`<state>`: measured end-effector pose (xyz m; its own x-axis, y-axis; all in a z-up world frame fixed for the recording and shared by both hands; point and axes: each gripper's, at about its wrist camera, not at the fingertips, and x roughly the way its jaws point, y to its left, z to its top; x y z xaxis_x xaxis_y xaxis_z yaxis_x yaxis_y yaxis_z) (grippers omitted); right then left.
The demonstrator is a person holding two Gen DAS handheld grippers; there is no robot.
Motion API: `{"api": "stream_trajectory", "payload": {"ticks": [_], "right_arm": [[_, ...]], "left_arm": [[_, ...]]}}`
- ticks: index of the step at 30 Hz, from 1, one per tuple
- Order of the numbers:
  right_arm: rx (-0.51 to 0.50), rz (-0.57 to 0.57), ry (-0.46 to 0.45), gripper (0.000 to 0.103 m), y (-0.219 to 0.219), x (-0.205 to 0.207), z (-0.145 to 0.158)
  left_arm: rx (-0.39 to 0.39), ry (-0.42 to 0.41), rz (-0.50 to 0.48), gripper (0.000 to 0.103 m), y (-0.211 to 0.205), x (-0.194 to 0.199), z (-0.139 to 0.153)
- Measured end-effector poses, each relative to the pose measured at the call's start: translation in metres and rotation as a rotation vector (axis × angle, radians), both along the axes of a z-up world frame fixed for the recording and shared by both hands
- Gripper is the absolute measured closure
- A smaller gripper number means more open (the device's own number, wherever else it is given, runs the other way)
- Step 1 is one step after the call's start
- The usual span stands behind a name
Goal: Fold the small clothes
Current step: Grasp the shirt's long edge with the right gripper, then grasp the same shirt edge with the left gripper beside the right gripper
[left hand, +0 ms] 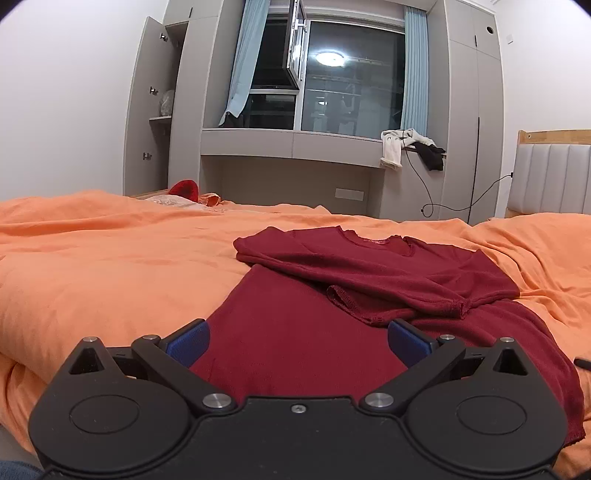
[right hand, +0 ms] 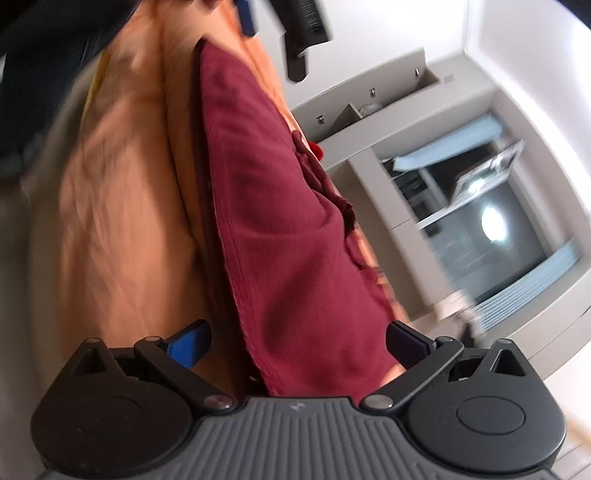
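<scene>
A dark red knit top [left hand: 332,306] lies on the orange bed cover [left hand: 92,266], both sleeves folded in across its chest. My left gripper [left hand: 297,341] is open, its blue pads [left hand: 188,341] spread just above the top's near hem, holding nothing. In the right wrist view the picture is rolled sideways and blurred. There my right gripper [right hand: 297,345] is open over the hem edge of the red top [right hand: 280,236], with cloth between the spread pads but no grip. The other gripper [right hand: 299,33] shows at the top edge.
A padded headboard [left hand: 554,177] stands at the right. A window ledge [left hand: 295,142] with white and black clothes [left hand: 410,147] runs behind the bed. An open grey wardrobe [left hand: 155,110] is at the back left. A red item [left hand: 183,189] lies at the bed's far edge.
</scene>
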<state>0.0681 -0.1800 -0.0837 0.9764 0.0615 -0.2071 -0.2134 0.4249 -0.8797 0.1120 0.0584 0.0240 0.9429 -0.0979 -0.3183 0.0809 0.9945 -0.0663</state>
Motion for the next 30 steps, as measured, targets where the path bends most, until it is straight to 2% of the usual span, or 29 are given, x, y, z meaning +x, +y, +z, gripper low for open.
{"api": "stream_trajectory", "payload": {"ticks": [4,7,8,10,12,13,14,15,16,18,20,24,27,30], "right_arm": [[-0.126,-0.009,-0.099,0.000,0.004,0.005,-0.020],[-0.123,-0.003,-0.133,0.001,0.007,0.004,-0.023],[-0.115,0.003,-0.147,0.004,0.007,0.003,-0.022],[-0.094,0.020,-0.165,0.021,0.008,0.001,-0.018],[-0.081,0.023,-0.165,0.057,0.008,0.000,-0.015],[-0.067,0.031,-0.159,0.067,0.009,0.000,-0.013],[-0.050,0.039,-0.152,0.083,0.007,0.000,-0.010],[-0.021,0.048,-0.142,0.087,0.008,-0.003,-0.005],[0.009,0.057,-0.135,0.087,0.006,-0.005,0.001],[0.148,0.068,-0.110,0.091,-0.004,-0.004,0.025],[0.328,0.041,-0.085,0.091,-0.016,0.005,0.052],[0.568,-0.007,-0.069,0.091,-0.037,0.023,0.088],[0.668,-0.021,-0.055,0.092,-0.049,0.032,0.101],[0.682,-0.018,-0.045,0.092,-0.049,0.040,0.104]], "left_arm": [[0.013,0.008,0.005,0.001,0.001,-0.002,-0.002],[0.026,0.011,-0.001,0.001,-0.001,-0.003,-0.004],[0.027,0.008,-0.003,0.001,-0.002,-0.004,-0.004],[0.024,-0.001,-0.008,0.001,-0.001,-0.006,-0.003],[0.012,-0.015,-0.016,0.001,0.000,-0.008,0.000],[0.003,-0.027,-0.024,0.001,0.001,-0.010,0.001],[-0.005,-0.042,-0.036,0.001,0.002,-0.014,0.002],[-0.014,-0.060,-0.061,0.001,0.002,-0.018,0.004],[-0.015,-0.083,-0.103,0.001,0.000,-0.024,0.005],[0.011,-0.130,-0.198,0.001,-0.007,-0.038,0.005],[0.080,-0.167,-0.293,0.001,-0.022,-0.052,0.001],[0.294,-0.233,-0.432,0.001,-0.061,-0.072,-0.015],[0.422,-0.212,-0.418,0.001,-0.084,-0.066,-0.030],[0.490,-0.145,-0.322,0.001,-0.097,-0.043,-0.040]]}}
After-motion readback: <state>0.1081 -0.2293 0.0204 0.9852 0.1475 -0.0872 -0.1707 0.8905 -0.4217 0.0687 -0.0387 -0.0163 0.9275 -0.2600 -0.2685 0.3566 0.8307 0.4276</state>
